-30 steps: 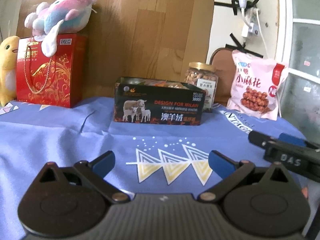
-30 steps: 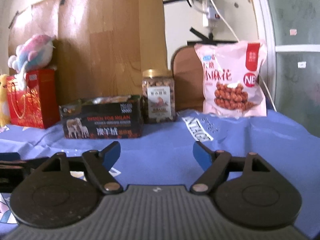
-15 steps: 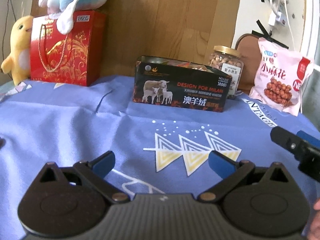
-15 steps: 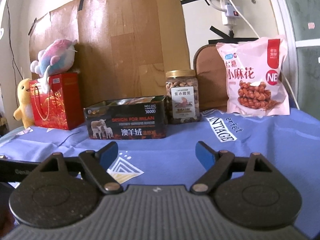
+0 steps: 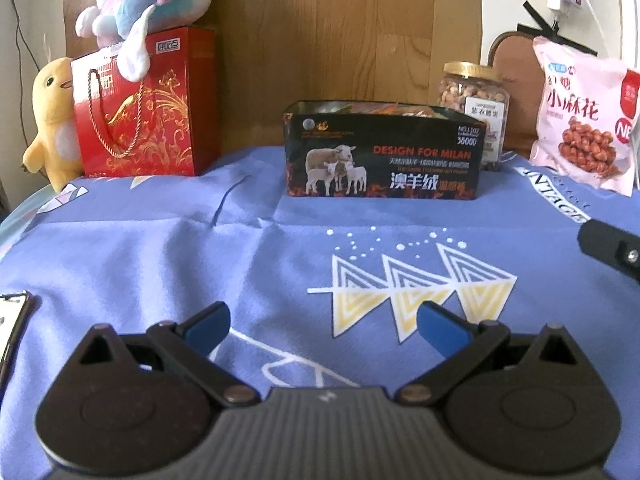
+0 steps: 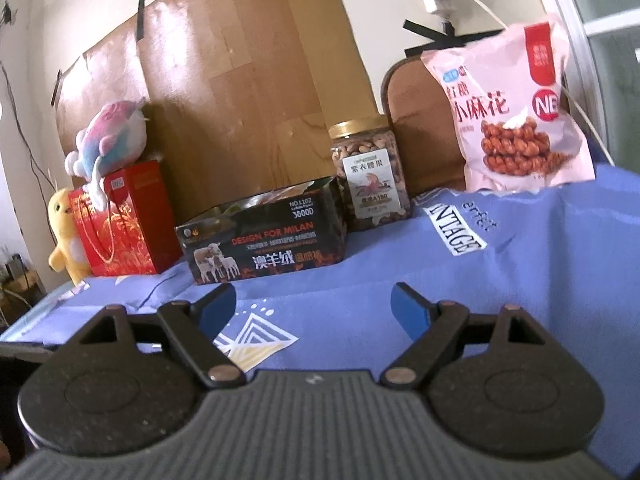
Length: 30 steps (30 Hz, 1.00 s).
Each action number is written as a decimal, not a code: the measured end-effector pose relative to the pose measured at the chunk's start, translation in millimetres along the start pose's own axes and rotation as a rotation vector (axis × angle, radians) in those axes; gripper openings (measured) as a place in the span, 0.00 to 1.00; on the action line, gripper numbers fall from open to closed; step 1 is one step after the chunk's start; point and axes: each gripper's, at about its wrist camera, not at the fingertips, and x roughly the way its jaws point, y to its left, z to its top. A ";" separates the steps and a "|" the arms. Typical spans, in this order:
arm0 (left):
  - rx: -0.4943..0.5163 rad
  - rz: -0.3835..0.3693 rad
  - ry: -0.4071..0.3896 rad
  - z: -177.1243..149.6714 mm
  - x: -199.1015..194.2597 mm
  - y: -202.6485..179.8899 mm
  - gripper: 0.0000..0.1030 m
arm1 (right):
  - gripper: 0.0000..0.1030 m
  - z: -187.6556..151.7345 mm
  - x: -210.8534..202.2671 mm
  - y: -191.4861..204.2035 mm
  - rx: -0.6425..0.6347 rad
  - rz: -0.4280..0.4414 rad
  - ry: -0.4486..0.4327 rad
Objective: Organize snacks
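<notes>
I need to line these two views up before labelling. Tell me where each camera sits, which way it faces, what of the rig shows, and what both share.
Left wrist: on the left tool, looking forward and slightly down over the blue cloth at the black box; its own open fingers and the right tool's tip at the right edge show.
Right wrist: on the right tool, tilted, facing the nut jar and pink snack bag; its own open fingers show.
Shared: box, jar, bag, red gift bag, plush toys.
</notes>
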 end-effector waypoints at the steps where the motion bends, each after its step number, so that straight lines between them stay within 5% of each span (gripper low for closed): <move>1: 0.006 0.005 0.004 -0.1 0.5 -1.2 1.00 | 0.84 0.0 0.1 -0.9 0.008 0.005 0.002; 10: 0.021 0.030 0.058 1.4 9.0 -3.1 1.00 | 0.84 0.2 0.4 -8.9 0.060 0.035 0.011; 25: -0.003 -0.034 0.072 -0.3 9.6 9.3 1.00 | 0.84 0.6 0.8 -14.0 0.087 0.055 0.014; 30: -0.039 0.040 0.090 5.4 2.5 15.3 1.00 | 0.84 0.4 -1.3 -16.5 0.100 0.059 -0.001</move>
